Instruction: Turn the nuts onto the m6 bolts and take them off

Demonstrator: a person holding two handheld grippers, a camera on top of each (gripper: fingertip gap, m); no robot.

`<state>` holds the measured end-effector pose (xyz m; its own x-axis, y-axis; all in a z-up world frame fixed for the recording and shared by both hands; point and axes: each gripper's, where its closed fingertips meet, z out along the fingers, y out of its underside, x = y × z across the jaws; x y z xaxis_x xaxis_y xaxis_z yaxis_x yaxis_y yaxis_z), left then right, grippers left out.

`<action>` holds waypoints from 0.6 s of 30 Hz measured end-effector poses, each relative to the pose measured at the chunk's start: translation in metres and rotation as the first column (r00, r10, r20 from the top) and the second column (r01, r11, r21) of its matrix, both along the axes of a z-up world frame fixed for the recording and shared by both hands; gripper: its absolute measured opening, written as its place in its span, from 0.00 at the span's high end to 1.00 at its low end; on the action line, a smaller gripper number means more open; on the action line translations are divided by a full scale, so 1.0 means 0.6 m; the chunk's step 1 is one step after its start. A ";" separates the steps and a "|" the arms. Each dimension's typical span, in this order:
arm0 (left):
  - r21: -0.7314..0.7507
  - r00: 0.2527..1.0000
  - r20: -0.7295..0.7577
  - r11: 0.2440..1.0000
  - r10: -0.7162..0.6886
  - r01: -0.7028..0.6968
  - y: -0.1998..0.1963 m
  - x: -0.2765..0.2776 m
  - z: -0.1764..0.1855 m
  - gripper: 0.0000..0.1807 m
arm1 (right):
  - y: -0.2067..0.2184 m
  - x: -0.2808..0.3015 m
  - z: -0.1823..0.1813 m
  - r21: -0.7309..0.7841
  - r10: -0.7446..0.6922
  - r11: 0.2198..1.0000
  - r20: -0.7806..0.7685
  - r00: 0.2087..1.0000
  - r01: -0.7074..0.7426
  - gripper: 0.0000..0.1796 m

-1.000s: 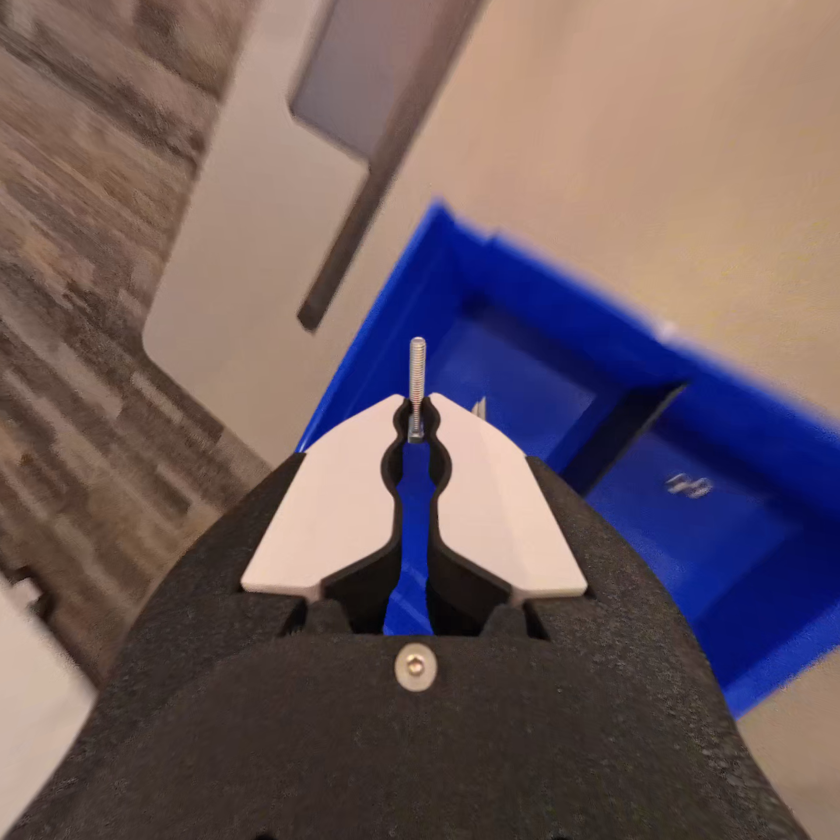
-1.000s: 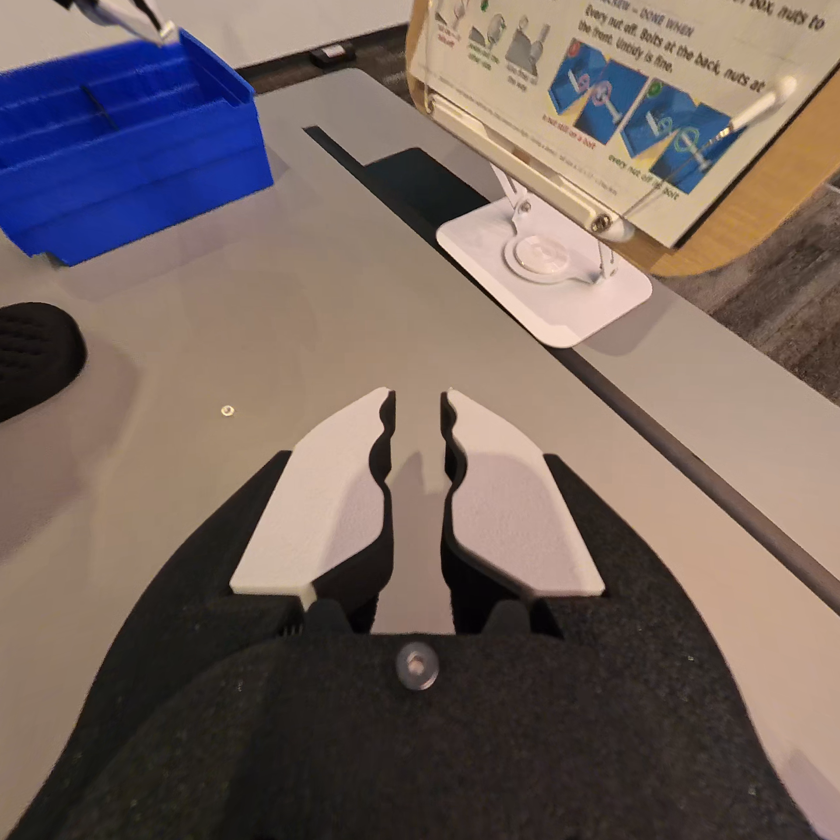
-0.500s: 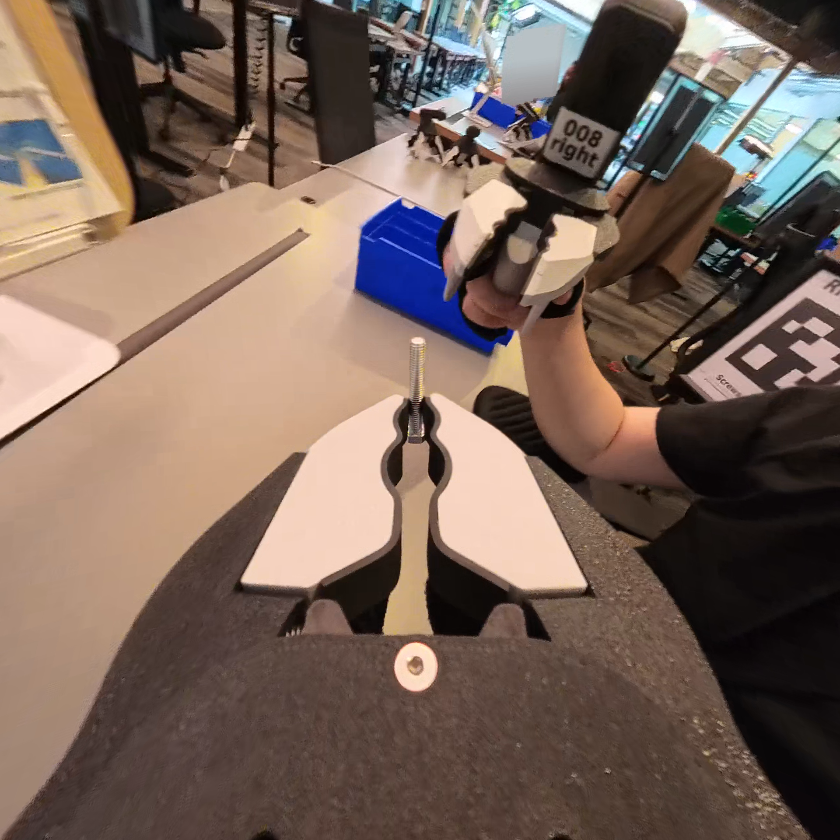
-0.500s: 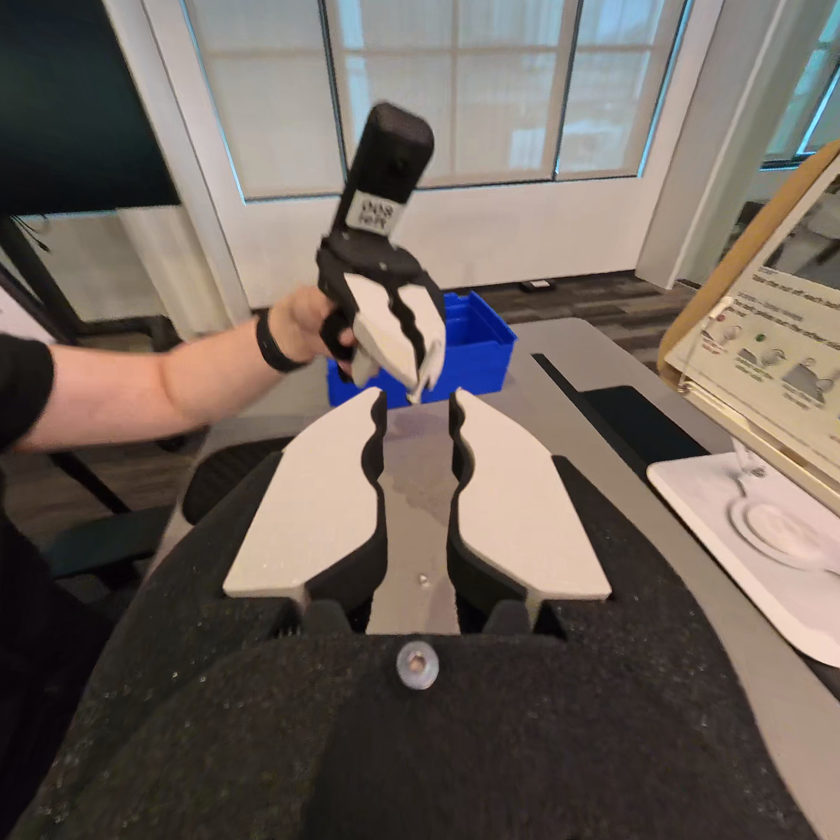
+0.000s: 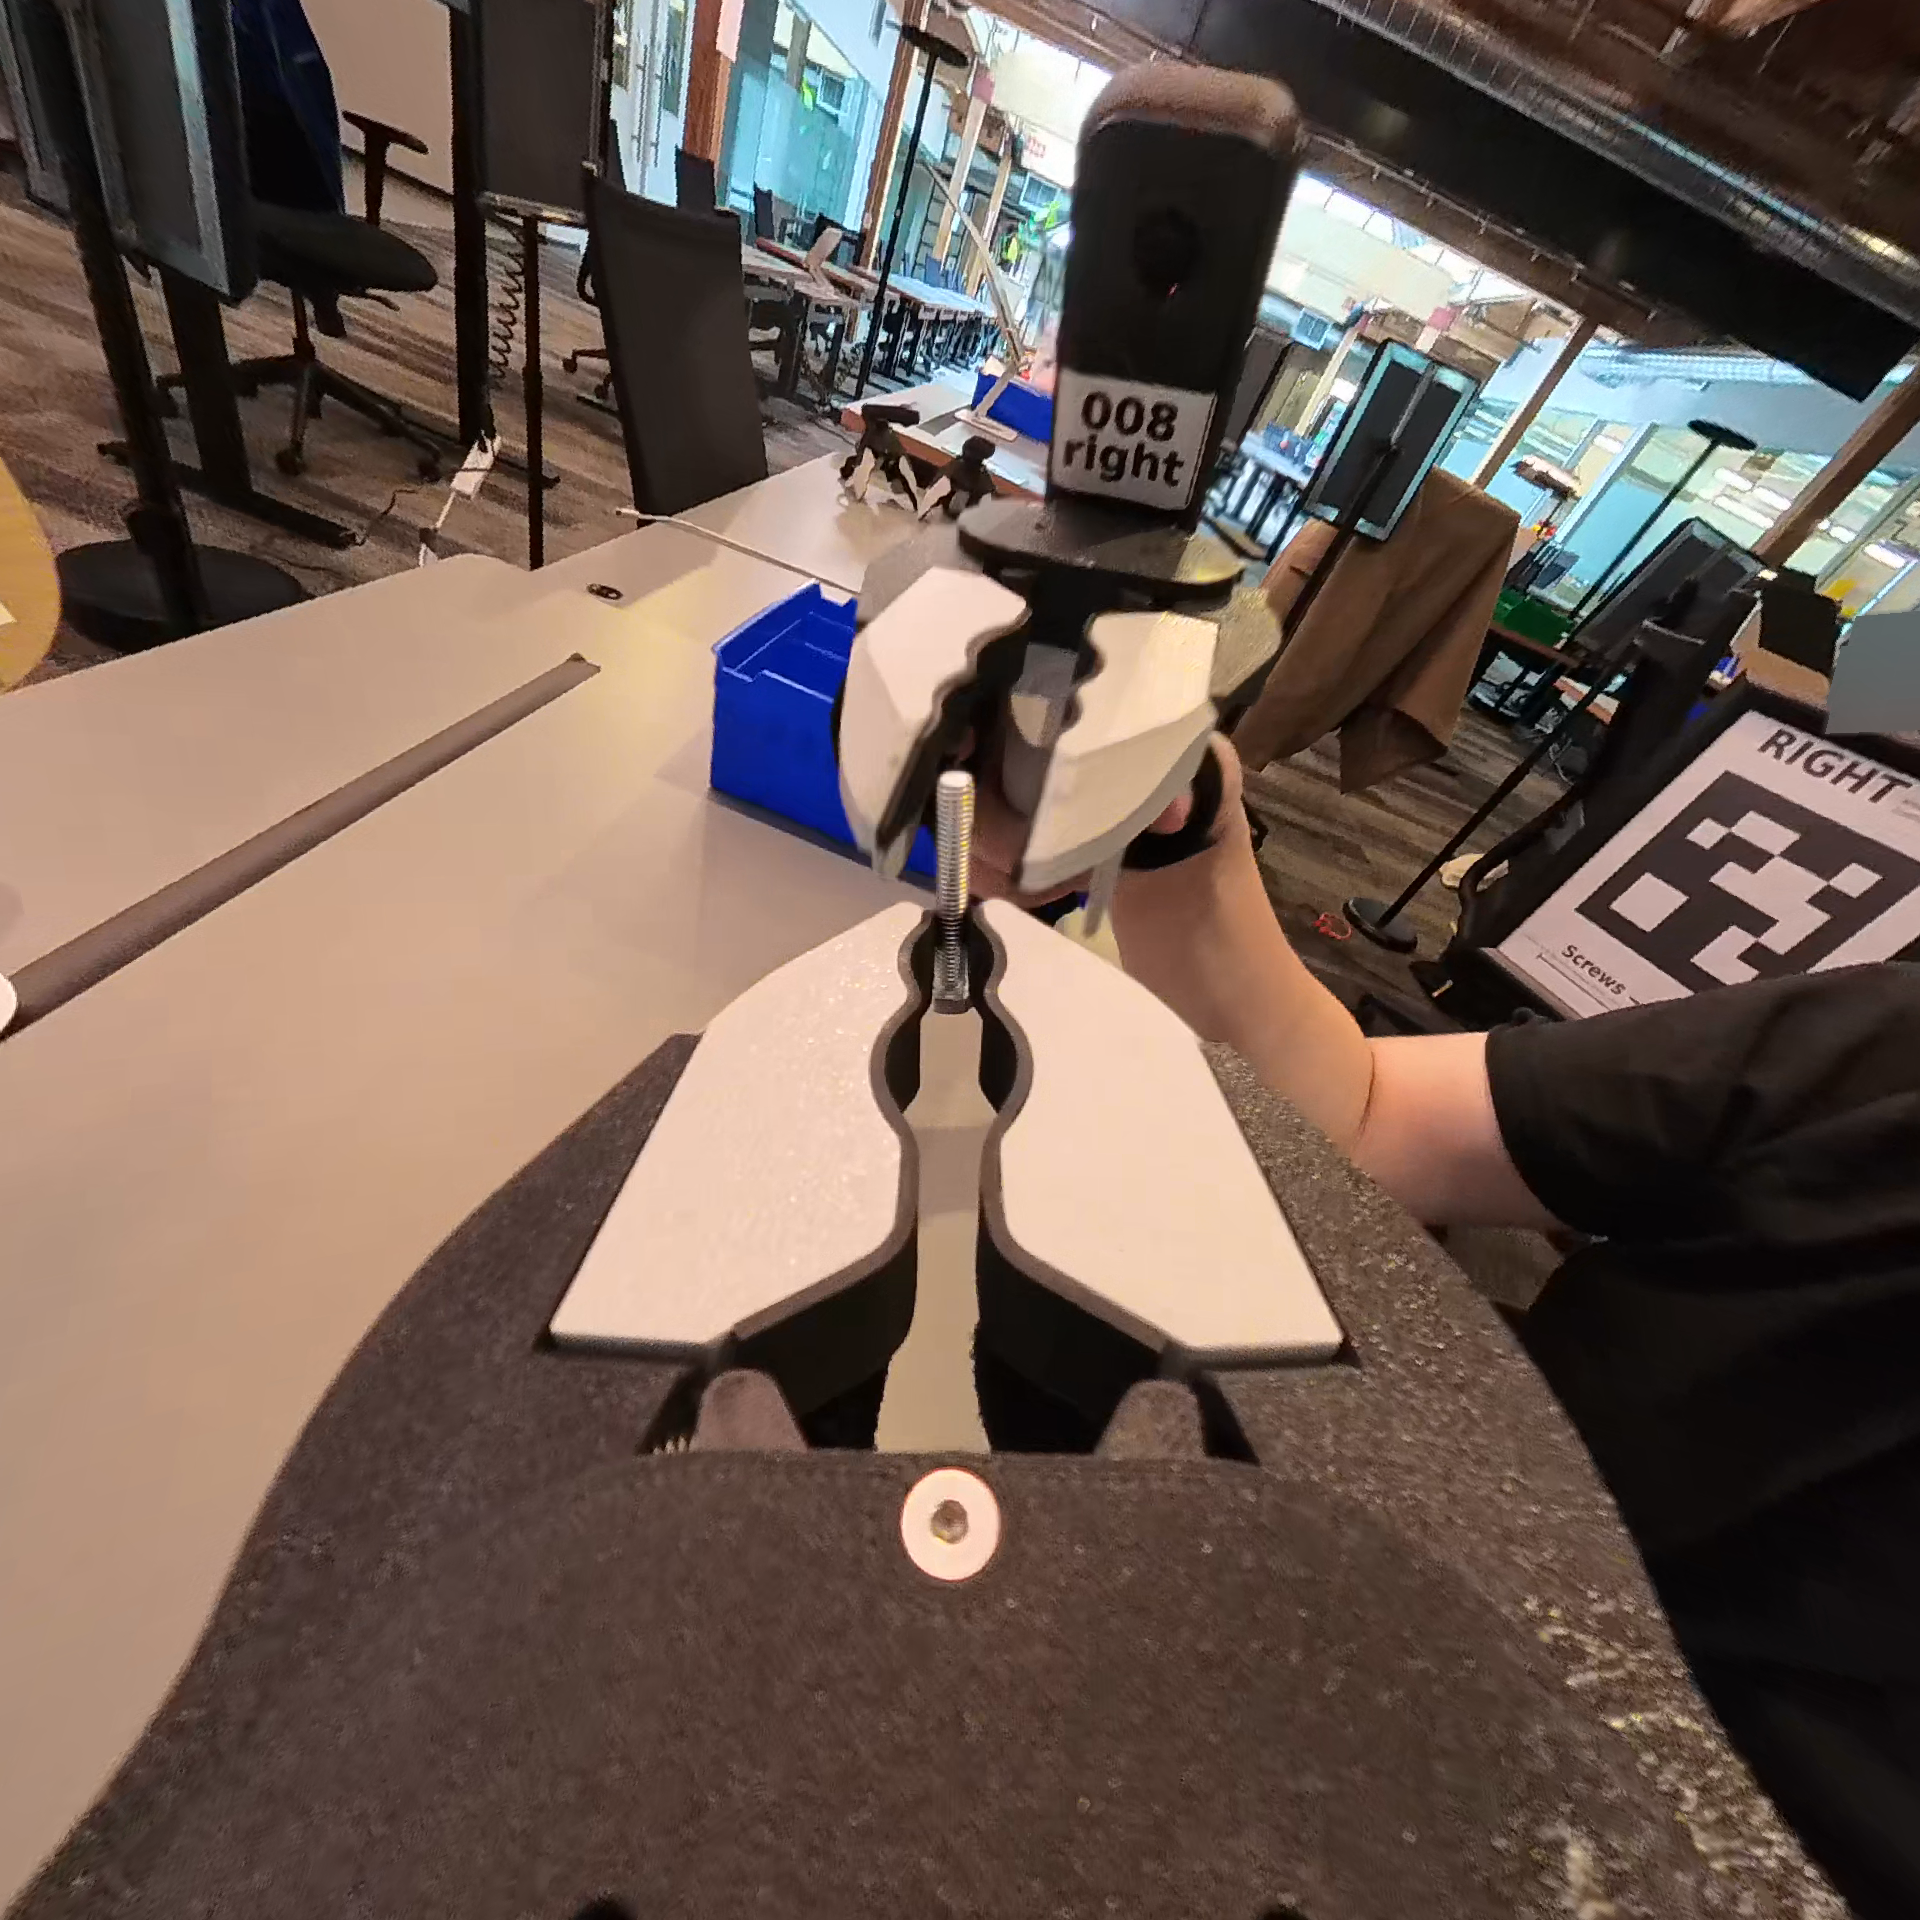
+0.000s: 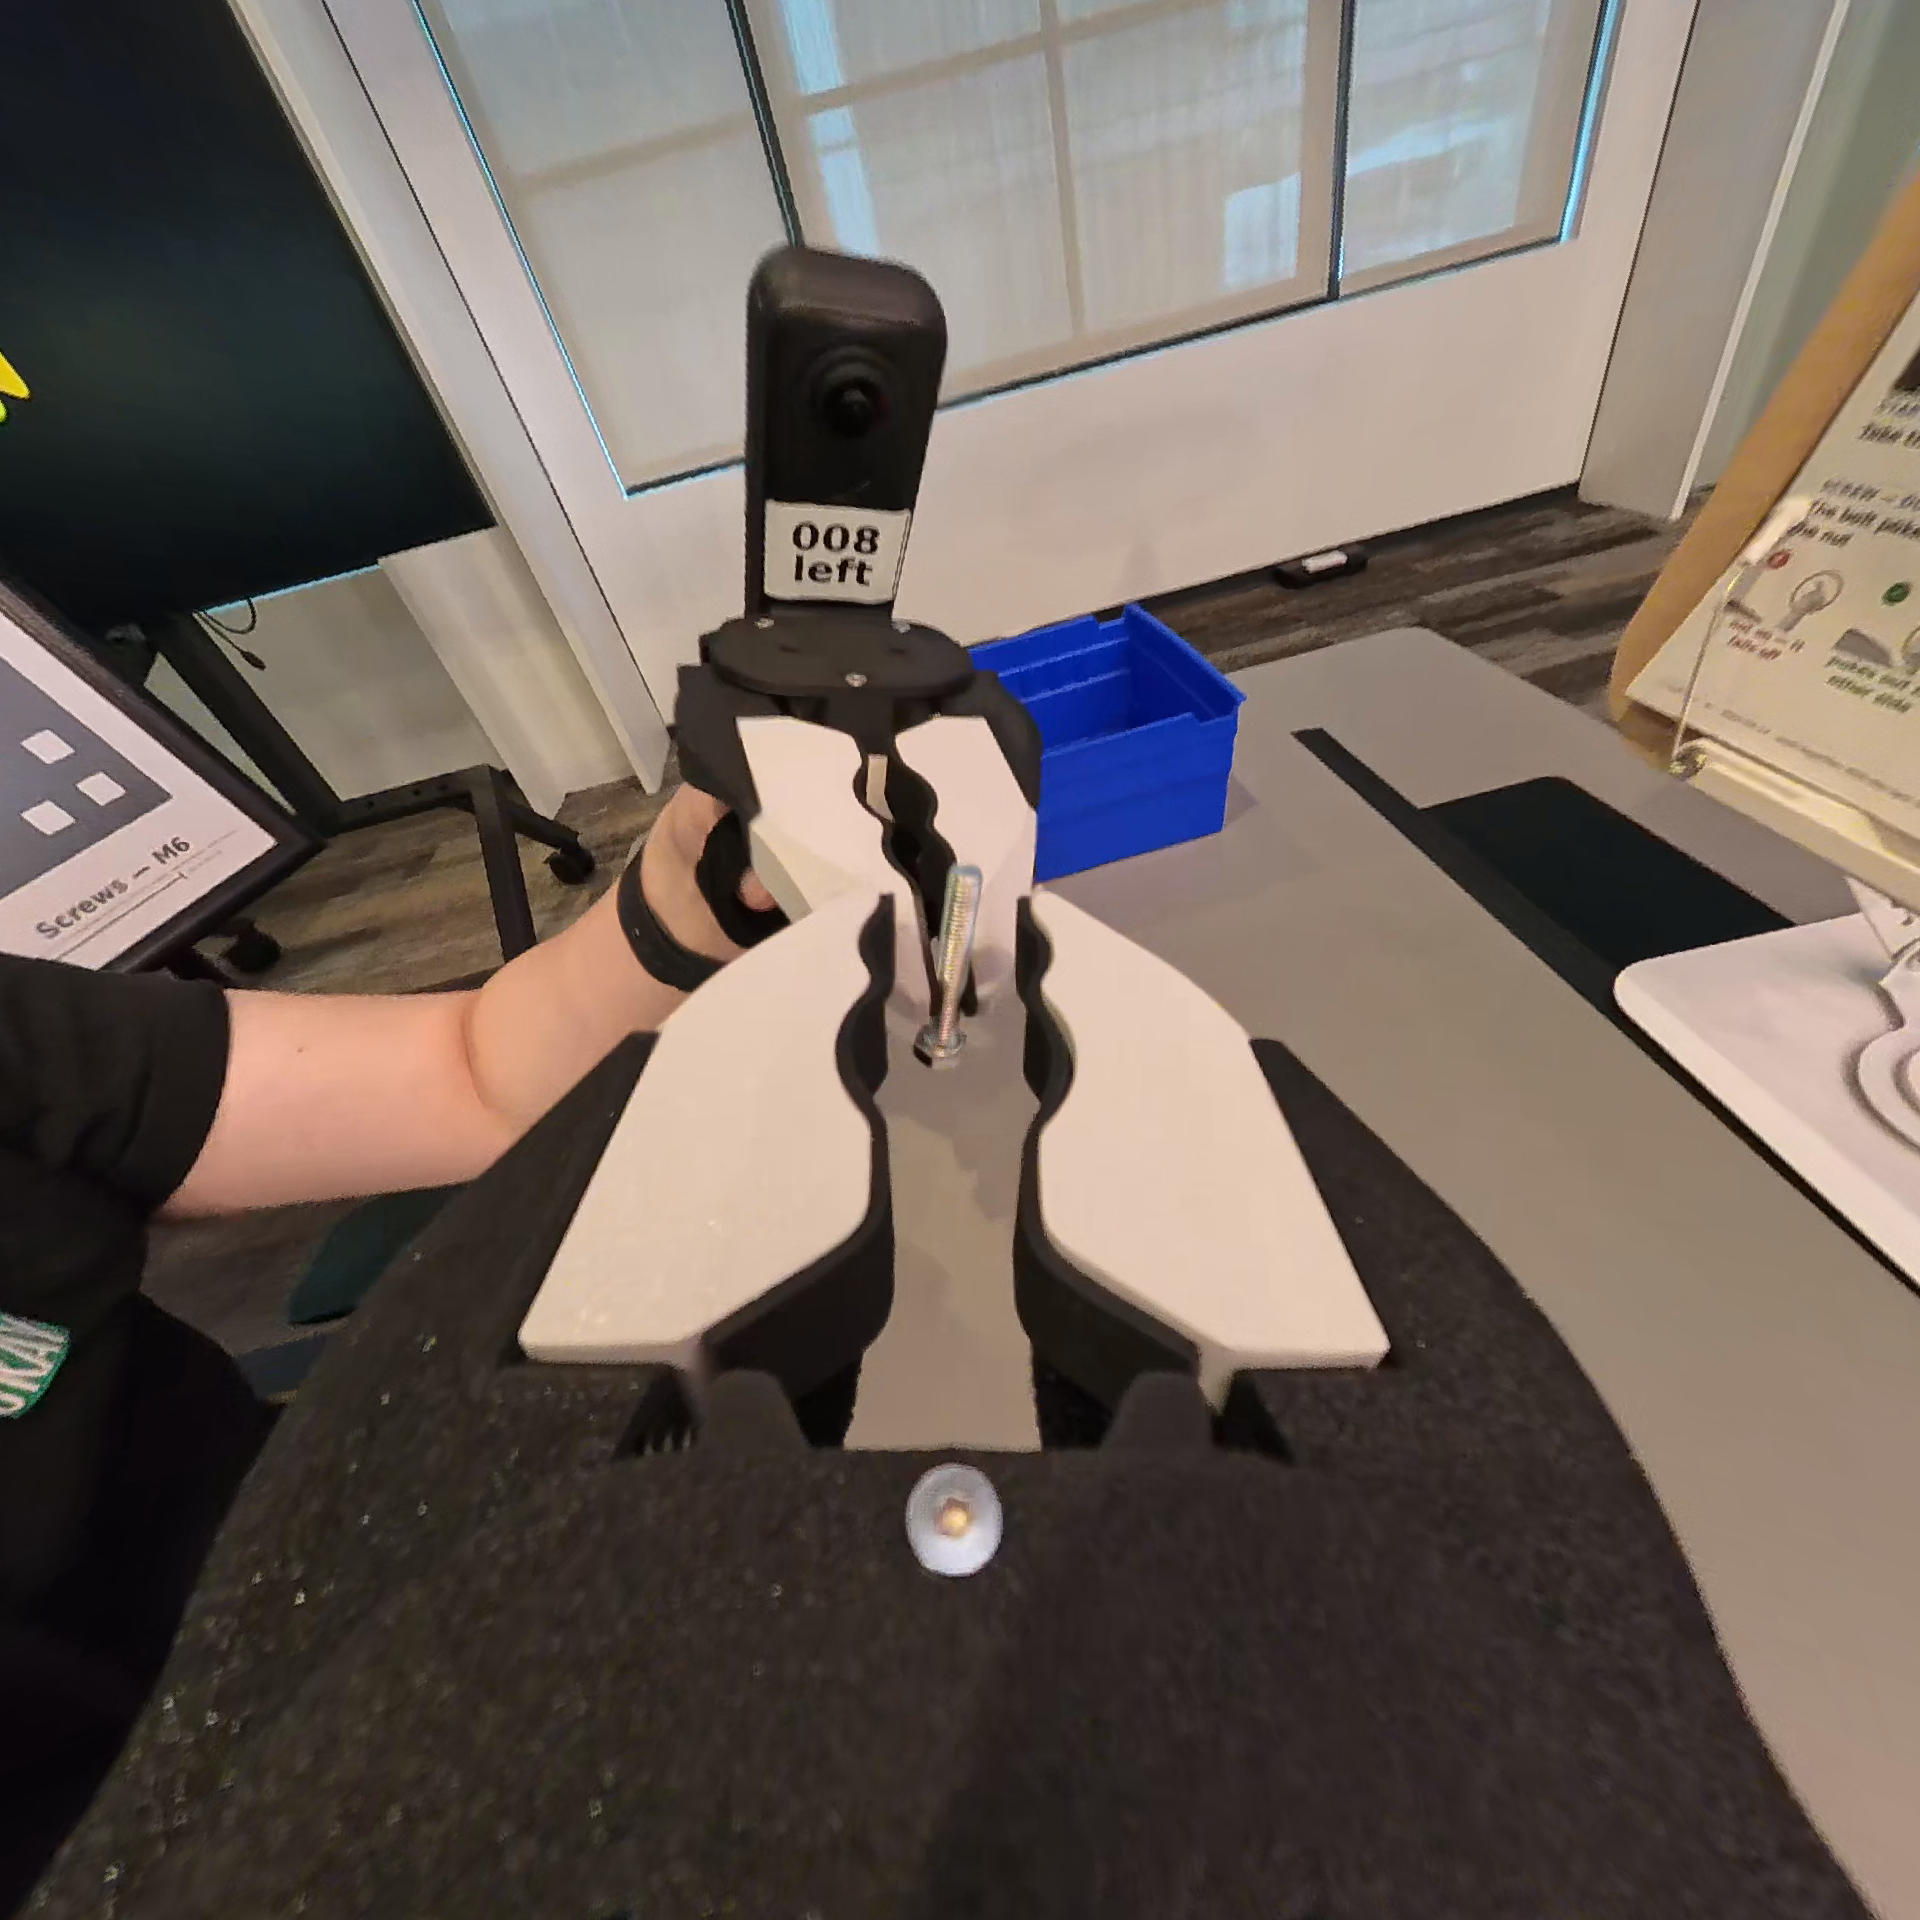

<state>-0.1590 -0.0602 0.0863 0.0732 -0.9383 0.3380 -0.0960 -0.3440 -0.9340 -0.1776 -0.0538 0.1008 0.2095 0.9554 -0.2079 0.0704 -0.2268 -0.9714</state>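
Steel bolt [image 5: 954, 894] was clamped upright in the left gripper [image 5: 952, 920]. The right gripper [image 6: 954, 914], fingers apart, faced it above the grey table [image 5: 312, 935], near a blue bin [image 6: 1127, 748].

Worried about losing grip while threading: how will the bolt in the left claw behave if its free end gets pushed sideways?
The bolt looks like rigid metal, so it probably won't bend. The left claw pinches only one end, so a sideways push may pivot it. Its threads likely resist sliding out.
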 end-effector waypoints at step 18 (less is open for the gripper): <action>-0.004 0.999 0.048 1.000 0.000 0.000 0.002 -0.008 -0.009 0.95 | 0.002 -0.019 -0.006 -0.046 0.054 0.997 -0.085 0.995 -0.058 0.97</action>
<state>-0.1636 -0.0588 0.0810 0.0571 -0.9369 0.3448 -0.0513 -0.3477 -0.9362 -0.1890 -0.0527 0.0972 0.1362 0.9534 -0.2691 0.0029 -0.2720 -0.9623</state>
